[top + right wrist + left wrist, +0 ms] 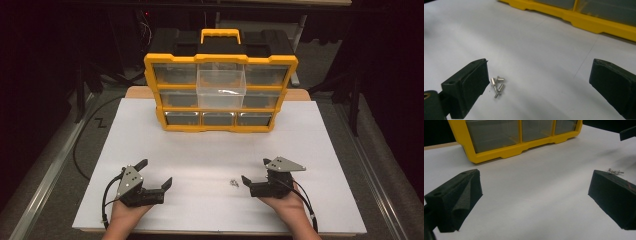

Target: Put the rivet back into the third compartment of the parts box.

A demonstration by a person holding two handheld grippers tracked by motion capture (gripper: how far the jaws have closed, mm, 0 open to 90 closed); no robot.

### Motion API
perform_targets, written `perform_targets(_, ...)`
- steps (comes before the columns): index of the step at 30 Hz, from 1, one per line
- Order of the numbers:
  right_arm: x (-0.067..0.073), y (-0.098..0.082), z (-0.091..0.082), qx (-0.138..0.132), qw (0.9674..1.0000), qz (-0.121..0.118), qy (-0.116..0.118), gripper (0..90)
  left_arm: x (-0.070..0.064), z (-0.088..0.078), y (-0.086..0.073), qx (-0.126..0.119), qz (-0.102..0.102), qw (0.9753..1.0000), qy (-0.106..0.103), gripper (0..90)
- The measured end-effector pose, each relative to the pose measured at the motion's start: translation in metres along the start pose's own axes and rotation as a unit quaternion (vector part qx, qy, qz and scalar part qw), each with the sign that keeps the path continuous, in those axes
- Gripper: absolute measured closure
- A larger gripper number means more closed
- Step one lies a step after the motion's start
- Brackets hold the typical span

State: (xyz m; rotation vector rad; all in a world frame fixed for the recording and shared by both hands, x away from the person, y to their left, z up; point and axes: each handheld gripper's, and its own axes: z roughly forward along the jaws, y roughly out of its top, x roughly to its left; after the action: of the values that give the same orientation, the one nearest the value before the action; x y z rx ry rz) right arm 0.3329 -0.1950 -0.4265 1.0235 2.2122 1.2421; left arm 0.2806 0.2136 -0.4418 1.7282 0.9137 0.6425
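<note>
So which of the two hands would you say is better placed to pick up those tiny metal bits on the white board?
Probably the right. The right gripper is open, with the small screws lying just off one of its fingers. The left gripper, also open, sits farther from them across the white board.

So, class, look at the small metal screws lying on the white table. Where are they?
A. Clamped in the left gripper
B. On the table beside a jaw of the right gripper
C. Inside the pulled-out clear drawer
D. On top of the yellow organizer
B: the screws lie loose on the white table, just beside one jaw of the open right gripper, apart from the yellow organizer.
</note>
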Motion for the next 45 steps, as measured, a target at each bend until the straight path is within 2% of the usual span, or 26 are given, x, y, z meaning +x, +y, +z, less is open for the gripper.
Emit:
perform_targets(6, 0.003, -0.001, 0.004, 0.026, 0.9996, -0.009, 0.002, 5.5, 0.0, 0.0, 0.0, 0.0, -0.001, 1.0, -0.001, 0.3)
perform_targets(9, 0.006, -0.002, 0.004, 0.03, 0.9993, -0.014, 0.016, 15.5, 0.0, 0.0, 0.0, 0.0, 0.0, 1.0, -0.002, 0.3)
perform_targets(11, 0.007, -0.001, 0.004, 0.027, 0.9994, -0.012, 0.021, 17.7, 0.0, 0.0, 0.0, 0.001, 0.001, 1.0, -0.003, 0.3)
perform_targets(12, 0.008, -0.001, 0.004, 0.025, 0.9993, -0.011, 0.027, 20.8, 0.0, 0.0, 0.0, 0.0, 0.001, 1.0, -0.003, 0.3)
perform_targets(13, 0.011, -0.001, 0.004, 0.024, 0.9988, -0.013, 0.041, 32.1, 0.0, 0.0, 0.0, -0.002, 0.001, 1.0, -0.003, 0.3)
perform_targets(14, 0.011, -0.001, 0.004, 0.024, 0.9988, -0.013, 0.041, 32.1, 0.0, 0.0, 0.0, -0.002, 0.001, 1.0, -0.003, 0.3)
perform_targets(16, 0.014, 0.0, 0.006, 0.026, 0.9984, -0.017, 0.047, 44.5, 0.001, 0.0, 0.0, -0.001, 0.001, 1.0, -0.004, 0.3)
perform_targets(17, 0.014, 0.0, 0.006, 0.026, 0.9984, -0.017, 0.047, 44.5, 0.001, 0.0, 0.0, -0.001, 0.001, 1.0, -0.004, 0.3)
perform_targets(18, 0.017, 0.0, 0.007, 0.03, 0.9982, -0.02, 0.048, 52.7, 0.001, 0.0, 0.001, -0.001, 0.001, 1.0, -0.004, 0.3)
perform_targets(19, 0.017, 0.0, 0.007, 0.03, 0.9982, -0.02, 0.048, 52.7, 0.001, -0.001, 0.001, -0.001, 0.001, 1.0, -0.005, 0.3)
perform_targets(21, 0.021, 0.002, 0.009, 0.032, 0.9981, -0.018, 0.049, 62.2, 0.001, -0.001, 0.001, -0.001, 0.003, 1.0, -0.005, 0.3)
perform_targets(22, 0.021, 0.002, 0.009, 0.032, 0.9981, -0.018, 0.049, 62.2, 0.001, -0.001, 0.001, -0.001, 0.003, 1.0, -0.005, 0.3)
perform_targets(23, 0.022, 0.003, 0.01, 0.04, 0.9975, -0.009, 0.058, 65.5, 0.001, -0.001, 0.001, -0.001, 0.004, 1.0, -0.006, 0.3)
perform_targets(31, 0.028, 0.001, 0.018, 0.069, 0.9955, -0.012, 0.064, 73.6, 0.001, -0.002, 0.001, -0.002, 0.004, 1.0, -0.007, 0.3)
perform_targets(45, 0.031, -0.001, 0.026, 0.097, 0.9932, -0.021, 0.06, 76.8, 0.001, -0.002, 0.001, -0.002, 0.004, 1.0, -0.008, 0.3)
